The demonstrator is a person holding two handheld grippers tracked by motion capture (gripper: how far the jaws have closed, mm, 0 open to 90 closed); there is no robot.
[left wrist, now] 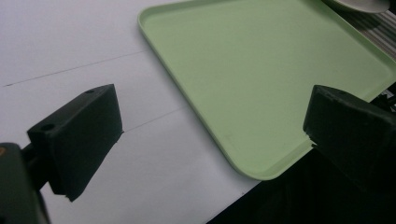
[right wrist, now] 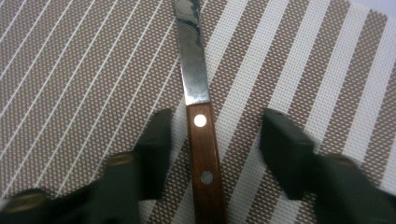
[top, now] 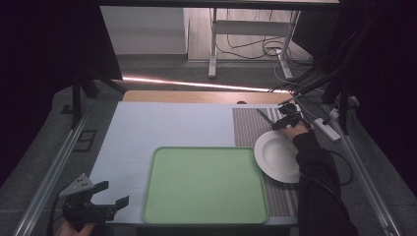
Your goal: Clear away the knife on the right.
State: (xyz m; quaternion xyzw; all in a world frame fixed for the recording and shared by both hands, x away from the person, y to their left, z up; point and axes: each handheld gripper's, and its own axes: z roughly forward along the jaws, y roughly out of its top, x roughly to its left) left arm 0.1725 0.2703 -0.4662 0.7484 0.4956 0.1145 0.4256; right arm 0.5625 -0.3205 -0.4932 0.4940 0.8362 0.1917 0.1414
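Observation:
A knife (right wrist: 196, 70) with a brown wooden handle and steel blade lies flat on the striped placemat (right wrist: 70, 70). My right gripper (right wrist: 215, 126) is lowered over it, one jaw on each side of the handle, with a gap on both sides, so it is open. In the high view the knife (top: 263, 117) lies at the mat's far end, with the right gripper (top: 286, 118) over its handle. My left gripper (top: 112, 194) stands open with nothing between its fingers at the table's near left corner, beside the green tray (top: 206, 149).
A white plate (top: 275, 152) rests on the placemat (top: 246, 128), just nearer than the knife and beside the tray's right edge. The left gripper (left wrist: 210, 116) looks across the tray's near corner (left wrist: 261, 172) and the table's front edge. Cables and table legs lie beyond the far edge.

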